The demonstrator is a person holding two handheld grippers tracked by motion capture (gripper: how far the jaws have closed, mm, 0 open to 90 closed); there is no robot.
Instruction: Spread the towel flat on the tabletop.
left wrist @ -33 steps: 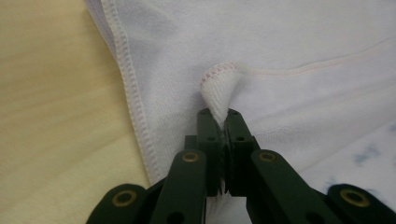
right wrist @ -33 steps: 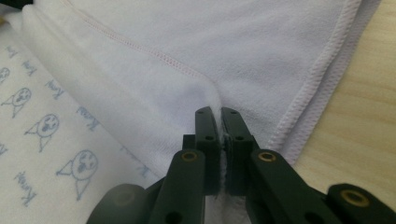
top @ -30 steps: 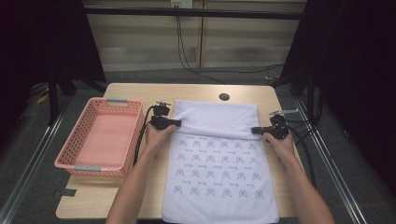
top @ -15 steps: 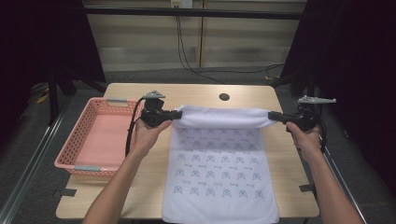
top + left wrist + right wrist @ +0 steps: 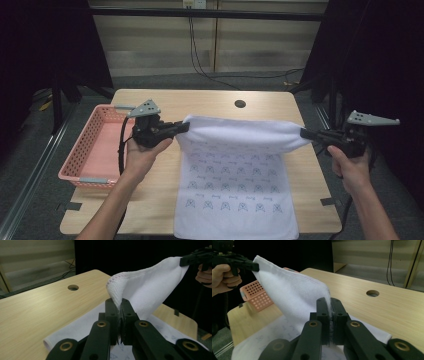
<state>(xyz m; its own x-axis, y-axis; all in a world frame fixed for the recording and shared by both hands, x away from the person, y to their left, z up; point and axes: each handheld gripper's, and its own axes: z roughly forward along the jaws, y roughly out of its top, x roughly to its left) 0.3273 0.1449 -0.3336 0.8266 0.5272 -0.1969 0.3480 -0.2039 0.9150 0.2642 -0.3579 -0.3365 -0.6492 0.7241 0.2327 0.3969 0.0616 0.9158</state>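
Pink basket [image 5: 95, 147] on wooden table [image 5: 210, 102]

towel's [image 5: 235, 185] near edge cut off, print too small to read

Lab or test bay: light wooden table [image 5: 210, 100] with cable hole [image 5: 240, 104], black curtains [image 5: 385, 60] at both sides, cables [image 5: 200, 55] down bare panelled wall, grey floor, metal rail.

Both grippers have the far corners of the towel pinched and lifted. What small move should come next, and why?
Probably carry both corners toward the person and lay them down over the near part, folding the towel in half. The left gripper and right gripper are each shut on a far corner, that edge hangs taut above the table, and the patterned near half lies flat, its near end draping over the table's front edge.
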